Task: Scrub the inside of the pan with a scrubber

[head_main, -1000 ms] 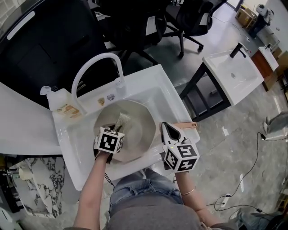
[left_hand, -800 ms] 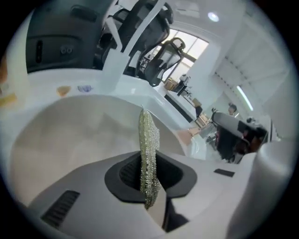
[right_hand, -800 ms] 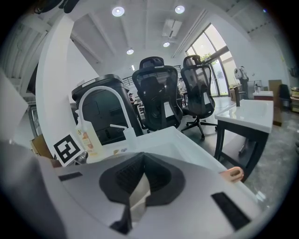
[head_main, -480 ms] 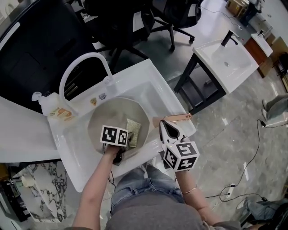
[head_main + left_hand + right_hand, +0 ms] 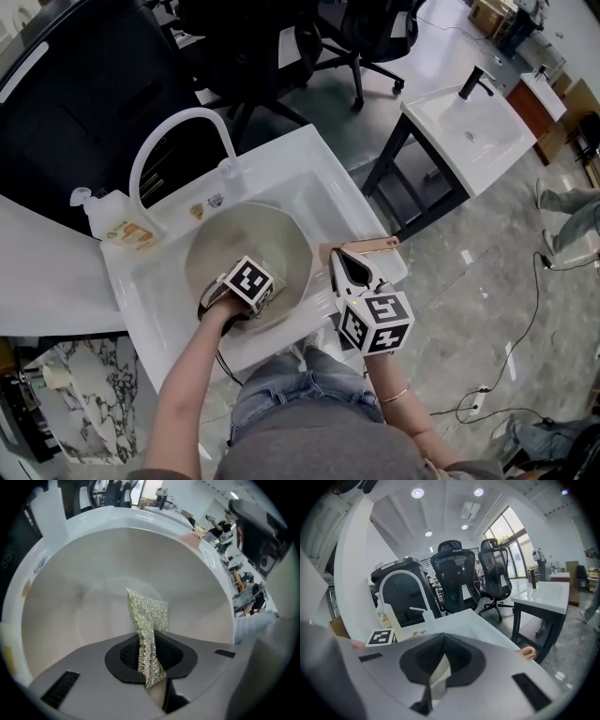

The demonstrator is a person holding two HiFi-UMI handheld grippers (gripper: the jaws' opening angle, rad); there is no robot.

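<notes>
A wide pale pan (image 5: 281, 234) sits in the white sink (image 5: 319, 178). Its copper-coloured handle (image 5: 373, 246) points right over the sink's rim. My left gripper (image 5: 258, 286) is down inside the pan, near its front wall, and its marker cube hides most of the scrubber. In the left gripper view the gripper (image 5: 152, 667) is shut on a silvery mesh scrubber (image 5: 147, 616) that stands up against the pan's inside (image 5: 197, 588). My right gripper (image 5: 342, 264) is at the pan's right edge beside the handle. The right gripper view shows it (image 5: 440, 667) shut on a thin pale edge of the pan.
A white arched faucet (image 5: 178, 141) rises at the sink's back left, with a soap bottle (image 5: 108, 214) beside it. Black office chairs (image 5: 457, 581) stand behind the sink. A second small basin on a black frame (image 5: 473, 122) stands to the right. The person's legs press against the sink's front.
The left gripper has dragged the scrubber across the pan's bottom, from the far middle toward the right and near side, and has turned. The right gripper keeps its hold.
</notes>
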